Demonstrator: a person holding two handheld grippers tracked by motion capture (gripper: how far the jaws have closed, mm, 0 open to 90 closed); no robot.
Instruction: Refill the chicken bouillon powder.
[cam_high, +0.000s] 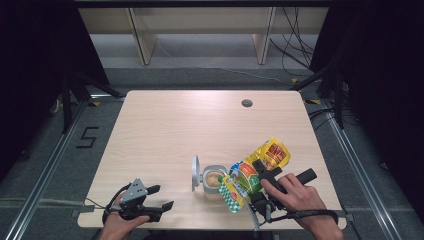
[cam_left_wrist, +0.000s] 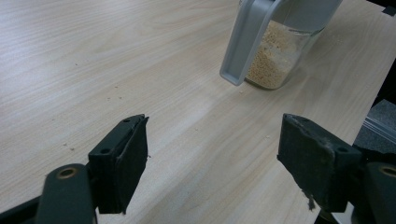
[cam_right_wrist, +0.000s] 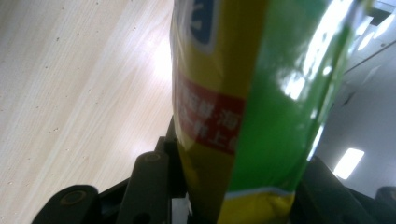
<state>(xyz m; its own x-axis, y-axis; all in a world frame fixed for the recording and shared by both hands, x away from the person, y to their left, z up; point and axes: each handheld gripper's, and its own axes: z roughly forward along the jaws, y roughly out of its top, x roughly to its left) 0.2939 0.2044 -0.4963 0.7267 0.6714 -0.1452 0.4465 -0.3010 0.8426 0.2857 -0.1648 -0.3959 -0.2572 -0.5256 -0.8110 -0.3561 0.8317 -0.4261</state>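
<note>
My right hand-held gripper (cam_high: 256, 176) clamped on snack bag (cam_high: 252, 175), bag blocks most of my right gripper view, long axis diagonal, mouth tipped down-left over open jar (cam_high: 214, 179) on worktop (cam_high: 175, 125), left hand-held gripper (cam_high: 159, 197) open, idle near front-left edge.

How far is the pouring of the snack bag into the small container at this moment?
Done: the clear plastic container has its grey lid flipped open and holds beige crumbs. In hand: the right gripper clamps the yellow and green snack bag, tilted with its lower end at the container's mouth. The left gripper waits open on the wooden table. Left: probably finishing the pour and closing the lid.
</note>
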